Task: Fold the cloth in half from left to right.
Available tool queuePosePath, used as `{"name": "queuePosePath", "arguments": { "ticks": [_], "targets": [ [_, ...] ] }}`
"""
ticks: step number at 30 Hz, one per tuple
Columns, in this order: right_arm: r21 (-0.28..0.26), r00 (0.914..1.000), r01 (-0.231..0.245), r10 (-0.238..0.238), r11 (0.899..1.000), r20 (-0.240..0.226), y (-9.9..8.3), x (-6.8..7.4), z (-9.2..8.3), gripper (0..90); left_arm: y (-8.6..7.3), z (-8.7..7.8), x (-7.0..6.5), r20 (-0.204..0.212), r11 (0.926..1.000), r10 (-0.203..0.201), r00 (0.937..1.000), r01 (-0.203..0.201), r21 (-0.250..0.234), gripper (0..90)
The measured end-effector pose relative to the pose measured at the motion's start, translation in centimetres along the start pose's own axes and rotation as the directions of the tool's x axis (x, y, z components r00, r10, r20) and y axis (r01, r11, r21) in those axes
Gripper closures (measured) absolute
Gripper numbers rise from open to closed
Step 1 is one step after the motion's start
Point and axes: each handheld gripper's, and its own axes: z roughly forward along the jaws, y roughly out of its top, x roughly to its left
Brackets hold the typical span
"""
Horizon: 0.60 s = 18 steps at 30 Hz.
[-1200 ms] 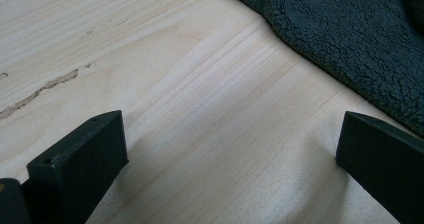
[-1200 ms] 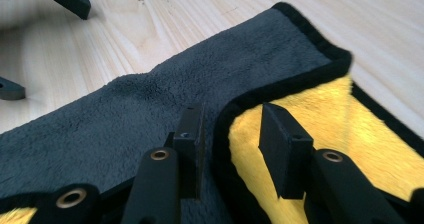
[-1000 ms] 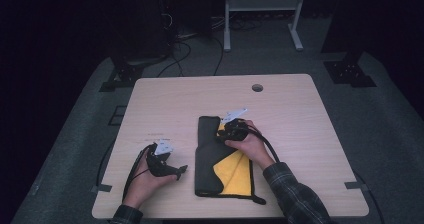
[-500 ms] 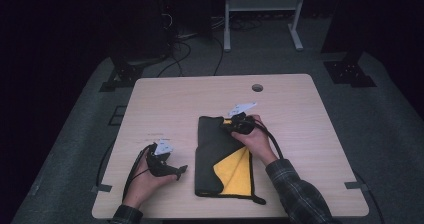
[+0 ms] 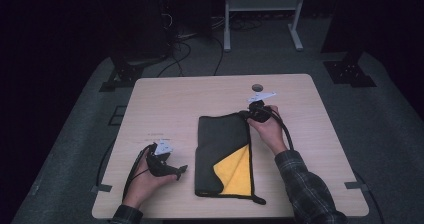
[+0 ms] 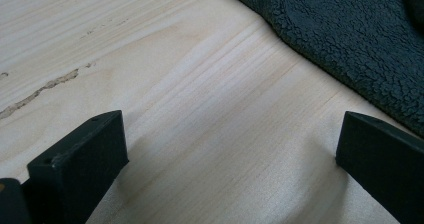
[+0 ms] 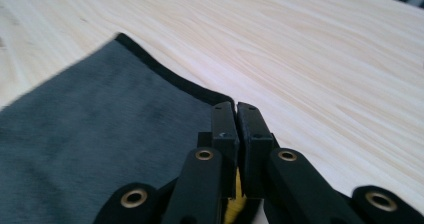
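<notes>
A dark grey cloth (image 5: 220, 139) with a yellow underside (image 5: 236, 173) lies folded on the wooden table (image 5: 175, 99). My right gripper (image 5: 248, 115) is at the cloth's far right corner, shut on that corner. In the right gripper view the jaws (image 7: 235, 109) are pressed together over the black-hemmed edge of the cloth (image 7: 100, 124), and a sliver of yellow shows between them. My left gripper (image 5: 179, 172) rests on the table just left of the cloth, open. Its jaws (image 6: 230, 134) frame bare wood, with the fleecy cloth (image 6: 350, 34) beyond them.
A small round cable hole (image 5: 257, 87) sits near the table's far edge. Bare wood lies to the left and beyond the cloth. A white shelf frame (image 5: 260, 14) and cables stand on the dark floor behind the table.
My right hand has moved away toward the table's far edge with the cloth corner, drawing the dark layer over part of the yellow. The left hand has stayed put.
</notes>
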Motion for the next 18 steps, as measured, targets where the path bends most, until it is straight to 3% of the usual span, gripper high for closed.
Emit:
{"name": "queuePosePath", "arguments": {
  "ticks": [10,12,14,18],
  "targets": [
    [0.075,0.999,-0.028,0.025,0.997,0.036,-1.7,-1.7,1.8,83.1,0.0,0.0,0.0,0.0,1.0,-0.001,1.0,0.001,-0.001,0.0],
    [0.056,0.9969,-0.042,0.038,0.998,0.07,-1.7,-1.9,1.8,71.1,0.0,0.0,0.0,0.0,1.0,0.0,1.0,0.0,0.0,0.0],
    [0.034,0.9959,-0.066,0.064,0.997,0.064,-1.6,-2.3,1.3,68.3,0.0,0.0,0.0,0.0,1.0,0.0,1.0,0.0,0.0,0.0],
    [-0.006,0.9952,-0.06,0.06,0.998,0.077,-1.1,-2.5,-0.2,66.8,0.0,0.0,0.0,0.0,1.0,0.0,1.0,0.0,0.0,0.0]
  ]
}}
